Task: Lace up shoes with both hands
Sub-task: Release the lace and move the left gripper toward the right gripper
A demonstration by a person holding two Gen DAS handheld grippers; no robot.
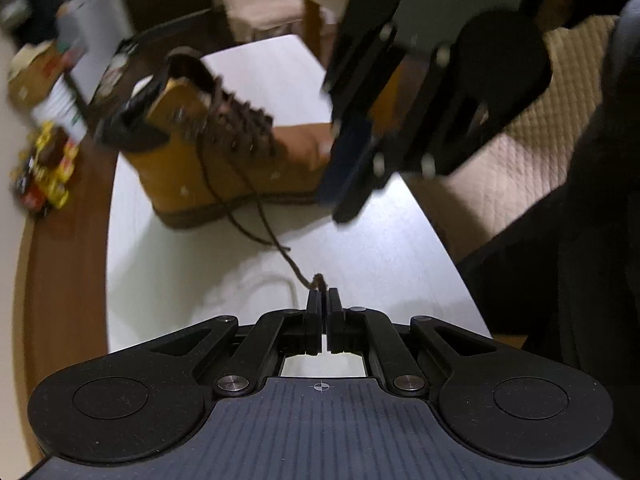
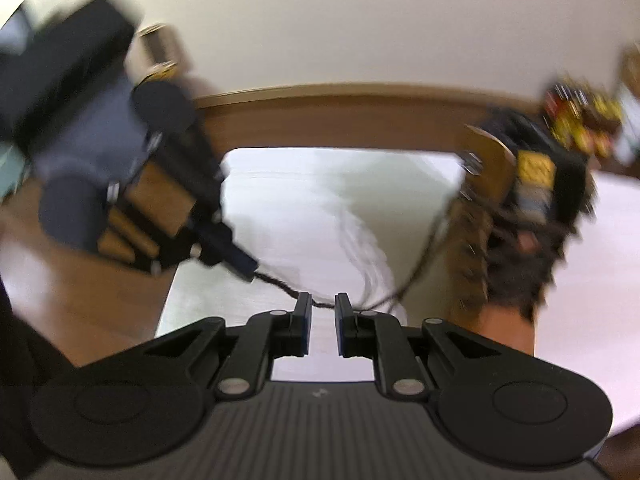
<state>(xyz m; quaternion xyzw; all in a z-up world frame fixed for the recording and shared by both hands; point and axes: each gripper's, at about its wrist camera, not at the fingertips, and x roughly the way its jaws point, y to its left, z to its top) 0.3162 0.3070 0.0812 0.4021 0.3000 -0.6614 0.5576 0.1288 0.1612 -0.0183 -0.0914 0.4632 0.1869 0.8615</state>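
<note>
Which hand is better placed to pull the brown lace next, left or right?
Left, probably. The left tongs are shut on the brown lace near its end, so they can pull at once. The right tongs are open, with the lace only passing between their pads, ungripped.

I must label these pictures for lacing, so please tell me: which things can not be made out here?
- Boot toe, left wrist view: hidden behind the right claw.
- Boot eyelets, right wrist view: motion blur hides which ones the lace passes.
- Colourful packets, left wrist view: too blurred to read.
- Lace tip, left wrist view: pinched inside the left claw.
</note>
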